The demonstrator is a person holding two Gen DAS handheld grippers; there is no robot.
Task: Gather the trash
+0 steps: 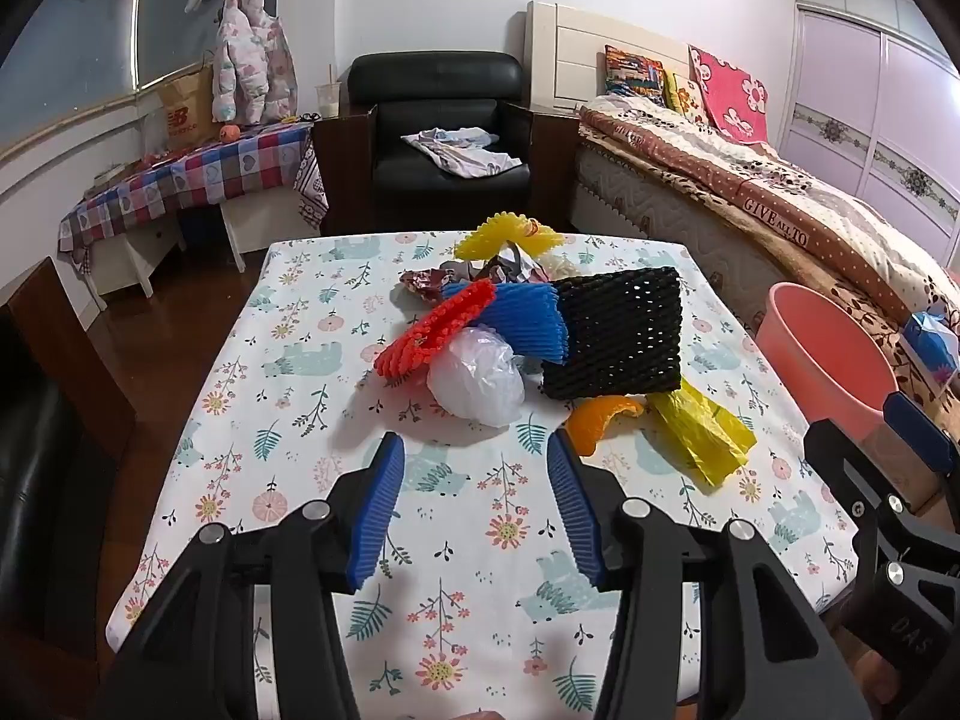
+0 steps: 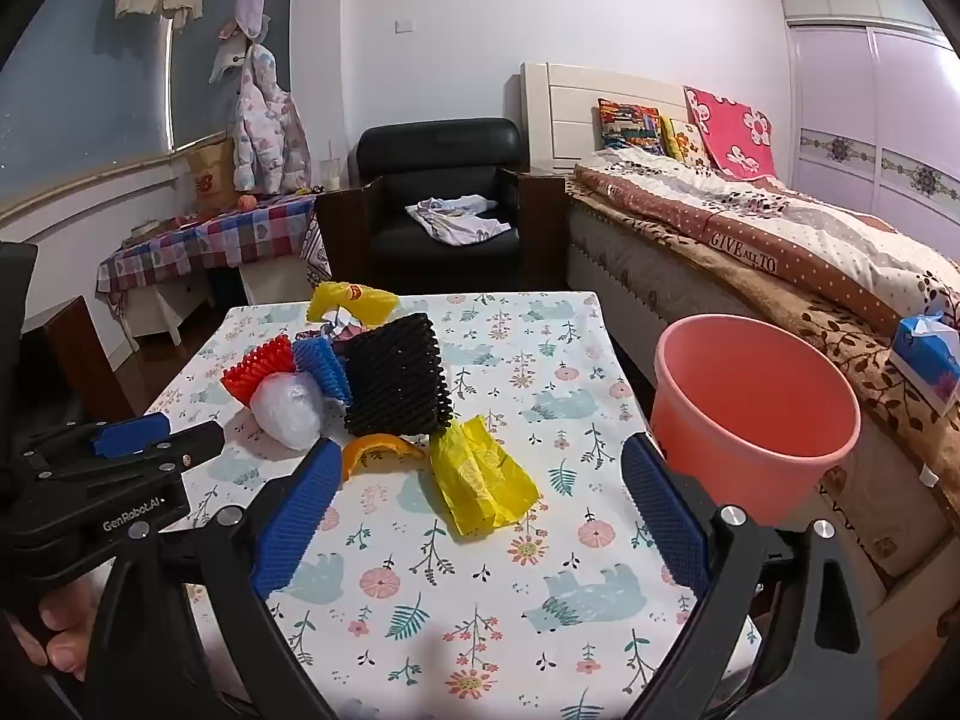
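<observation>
Both claws are hovering spread open and empty: the left claw (image 1: 474, 474) low in its frame, pointing at a crumpled white plastic bag (image 1: 477, 378); the right claw (image 2: 480, 480) framing a crumpled yellow plastic wrapper (image 2: 480, 480) on the floral-clothed counter (image 2: 510, 570). The pink plastic bucket (image 2: 756, 396) is sitting at right of frame.

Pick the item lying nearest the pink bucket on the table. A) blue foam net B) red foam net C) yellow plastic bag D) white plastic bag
C: the yellow plastic bag lies on the bucket side of the pile, closest to the pink bucket.
</observation>
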